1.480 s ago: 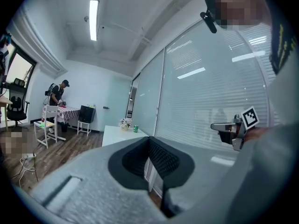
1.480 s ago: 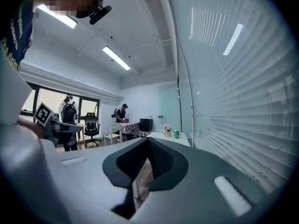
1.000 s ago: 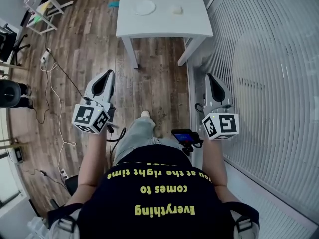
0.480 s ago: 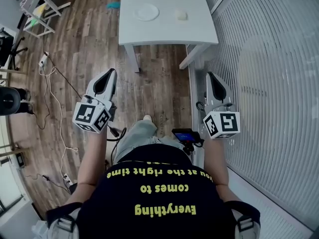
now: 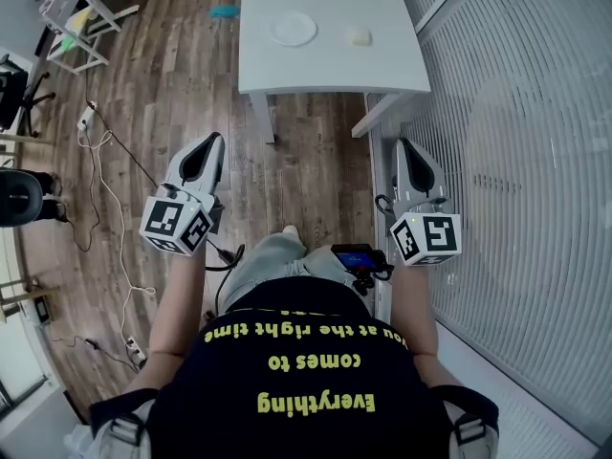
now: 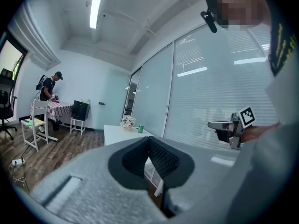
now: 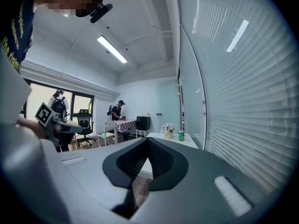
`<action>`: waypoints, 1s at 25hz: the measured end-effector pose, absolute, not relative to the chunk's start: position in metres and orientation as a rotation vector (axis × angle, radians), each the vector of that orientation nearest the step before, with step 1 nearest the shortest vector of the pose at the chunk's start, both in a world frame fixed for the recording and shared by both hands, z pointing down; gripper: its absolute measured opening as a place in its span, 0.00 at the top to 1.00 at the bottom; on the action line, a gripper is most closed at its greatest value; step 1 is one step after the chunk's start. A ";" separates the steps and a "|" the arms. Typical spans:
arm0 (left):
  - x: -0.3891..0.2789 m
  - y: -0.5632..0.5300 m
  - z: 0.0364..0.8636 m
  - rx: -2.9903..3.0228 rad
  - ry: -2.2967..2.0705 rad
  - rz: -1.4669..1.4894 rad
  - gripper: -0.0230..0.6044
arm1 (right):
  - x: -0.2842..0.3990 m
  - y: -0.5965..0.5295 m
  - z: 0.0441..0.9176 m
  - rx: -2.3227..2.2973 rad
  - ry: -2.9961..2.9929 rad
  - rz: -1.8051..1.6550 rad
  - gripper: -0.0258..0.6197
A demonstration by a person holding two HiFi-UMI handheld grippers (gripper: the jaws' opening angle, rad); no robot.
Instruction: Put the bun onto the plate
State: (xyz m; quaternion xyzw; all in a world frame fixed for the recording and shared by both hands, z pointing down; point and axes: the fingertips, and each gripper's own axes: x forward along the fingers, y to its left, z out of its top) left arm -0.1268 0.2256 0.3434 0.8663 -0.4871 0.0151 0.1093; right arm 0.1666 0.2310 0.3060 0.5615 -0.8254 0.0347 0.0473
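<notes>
Left gripper (image 5: 205,143) and right gripper (image 5: 405,149) are held shut and empty, well short of the white table (image 5: 325,79). On it the plate (image 5: 292,29) is seen toward the left edge, the bun (image 5: 359,35) toward the right edge. If the jaws are not opened first, the soft bun could be shoved off that edge. Floor cables (image 5: 105,185) are strewn at left; the right is hemmed by a glass wall (image 5: 516,161).

Grey two-jaw left gripper (image 5: 204,147) and matching right gripper (image 5: 408,157), held level at waist height, pointing forward, jaws closed, both empty
</notes>
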 end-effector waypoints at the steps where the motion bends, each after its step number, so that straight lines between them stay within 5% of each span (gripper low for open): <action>1: -0.129 0.224 0.344 2.544 -1.433 0.044 0.97 | 0.164 0.229 0.306 1.710 -2.519 0.108 0.95; 25: -0.150 0.218 0.359 2.476 -1.479 0.029 0.97 | 0.135 0.196 0.299 1.651 -2.564 0.095 0.95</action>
